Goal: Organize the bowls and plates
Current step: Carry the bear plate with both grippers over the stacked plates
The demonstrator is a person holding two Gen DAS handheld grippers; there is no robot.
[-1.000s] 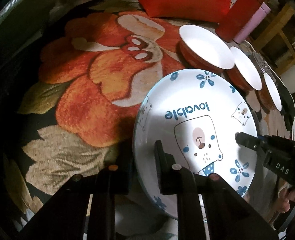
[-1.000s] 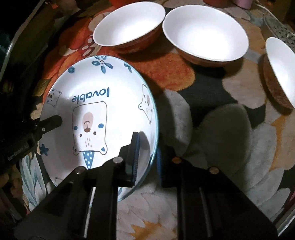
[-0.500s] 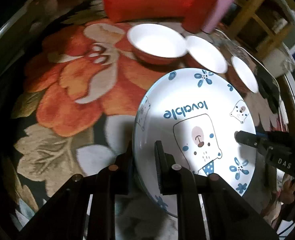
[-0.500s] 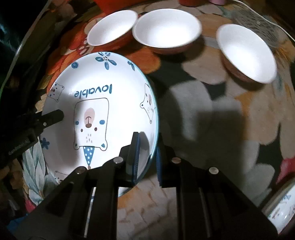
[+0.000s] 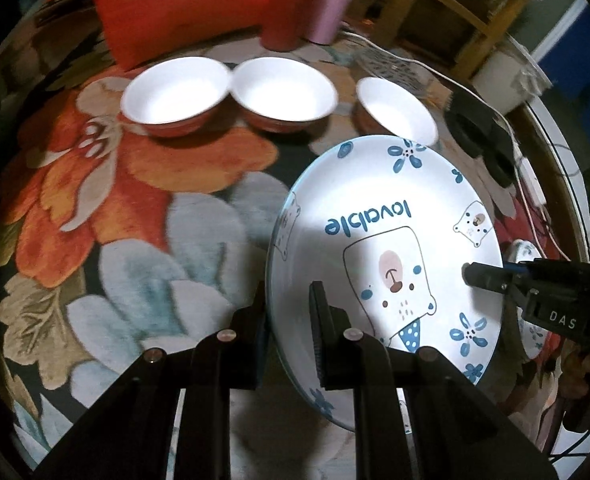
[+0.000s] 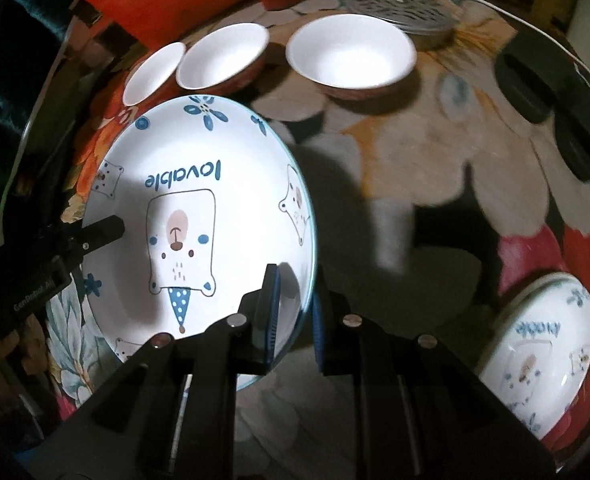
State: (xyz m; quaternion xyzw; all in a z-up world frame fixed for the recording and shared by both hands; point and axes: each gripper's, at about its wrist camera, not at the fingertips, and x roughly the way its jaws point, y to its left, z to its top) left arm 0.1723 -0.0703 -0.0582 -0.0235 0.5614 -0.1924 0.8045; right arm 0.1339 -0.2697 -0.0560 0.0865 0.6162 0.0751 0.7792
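Both grippers are on one dish here. The left gripper [image 5: 289,334] has its jaws nipped down on the near-left rim of the white round ceramic plate with the blue flowers and cartoon bear [image 5: 383,248], and the right gripper [image 6: 293,322] is pinched tight on the opposite rim, seen from its own camera with the plate [image 6: 199,216] filling the left of the view. The plate is clear of the table, carried tilted between the two hands above the floral tablecloth [image 5: 135,208].

By my reading this is the transport step: a plate in mid-carry, heading for a stack. The likely target is the second bear-print plate [image 6: 543,368] lying flat at the lower right of the right wrist view, well apart from the carried one. What comes next calls for both hands to travel together, level the plate out, centre it over that one and lower it before either grip lets go; one side loosening early would tip it.

The carried plate is glossy, shallow with a raised lip, the word "lovable" printed above the bear, small bear faces on the rim. Behind it, three white bowls with reddish-brown outsides [image 5: 283,94] sit in a row, the two on the left touching or nearly so, hard to call through the blur.
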